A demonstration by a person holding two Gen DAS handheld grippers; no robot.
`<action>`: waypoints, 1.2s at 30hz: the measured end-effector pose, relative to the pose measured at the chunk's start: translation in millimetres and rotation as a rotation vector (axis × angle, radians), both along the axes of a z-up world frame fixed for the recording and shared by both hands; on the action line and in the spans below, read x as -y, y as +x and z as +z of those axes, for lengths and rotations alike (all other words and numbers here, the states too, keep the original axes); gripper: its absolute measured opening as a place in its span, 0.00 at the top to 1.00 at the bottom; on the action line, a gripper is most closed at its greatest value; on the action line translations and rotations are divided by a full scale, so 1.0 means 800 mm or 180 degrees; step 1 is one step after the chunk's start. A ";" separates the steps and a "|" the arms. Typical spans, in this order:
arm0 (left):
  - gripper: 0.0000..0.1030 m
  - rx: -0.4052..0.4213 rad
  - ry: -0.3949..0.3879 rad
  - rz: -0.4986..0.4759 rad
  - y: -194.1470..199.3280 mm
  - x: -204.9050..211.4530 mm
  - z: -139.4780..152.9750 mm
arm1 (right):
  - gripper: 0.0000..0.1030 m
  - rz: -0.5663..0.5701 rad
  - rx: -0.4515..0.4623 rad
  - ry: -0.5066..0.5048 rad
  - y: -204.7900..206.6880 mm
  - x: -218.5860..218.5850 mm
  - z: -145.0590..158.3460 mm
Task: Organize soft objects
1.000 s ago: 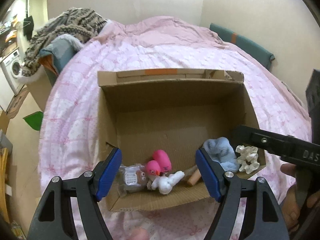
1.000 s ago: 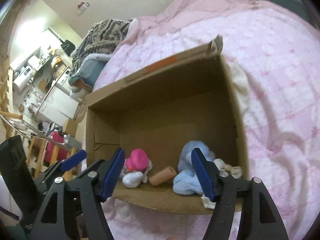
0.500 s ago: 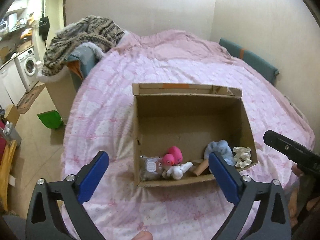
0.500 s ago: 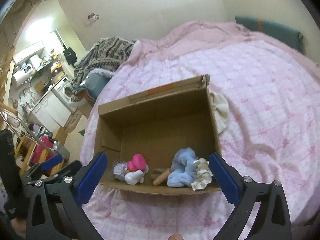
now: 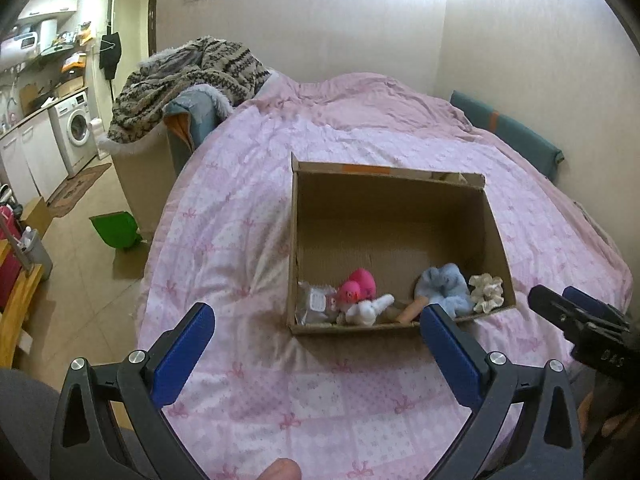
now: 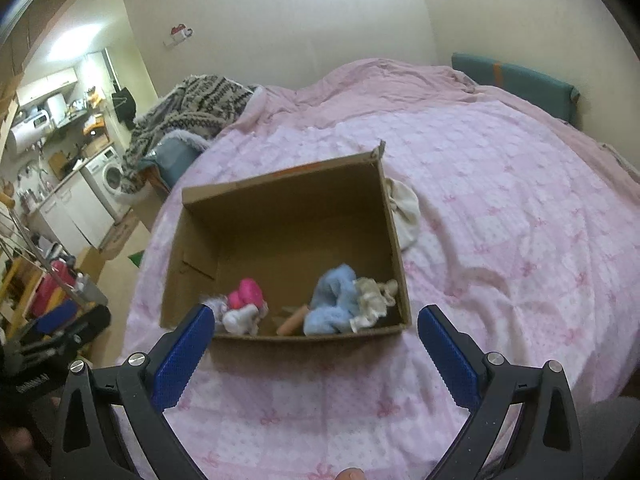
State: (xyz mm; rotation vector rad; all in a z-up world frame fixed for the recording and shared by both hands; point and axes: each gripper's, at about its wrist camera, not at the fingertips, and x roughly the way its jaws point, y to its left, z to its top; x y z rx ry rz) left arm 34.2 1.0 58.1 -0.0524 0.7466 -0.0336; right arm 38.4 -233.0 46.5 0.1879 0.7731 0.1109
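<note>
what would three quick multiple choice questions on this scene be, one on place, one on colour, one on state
1. Where do the toys lie in the box?
A. along the near wall
B. along the far wall
C. spread all over

2. What colour is the fluffy toy beside the cream scrunchie?
A. green
B. light blue
C. black

3. How are both grippers, left gripper and right gripper?
A. open, empty
B. shut on a toy
C. shut, empty

Answers: 1 A, the rest of the floor is bare. 2 B, pale blue plush. 3 A, pads wide apart with only bedding between.
</note>
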 end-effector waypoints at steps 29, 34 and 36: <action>0.01 -0.0115 -0.0077 0.0001 0.003 0.002 -0.012 | 0.00 0.0037 0.0003 -0.0265 -0.002 -0.017 -0.015; 0.01 -0.0153 -0.0077 -0.0001 0.003 0.001 -0.018 | 0.00 0.0036 -0.0001 -0.0261 -0.002 -0.016 -0.015; 0.01 -0.0172 -0.0079 0.0004 0.003 0.000 -0.021 | 0.00 0.0040 0.0004 -0.0260 -0.002 -0.016 -0.015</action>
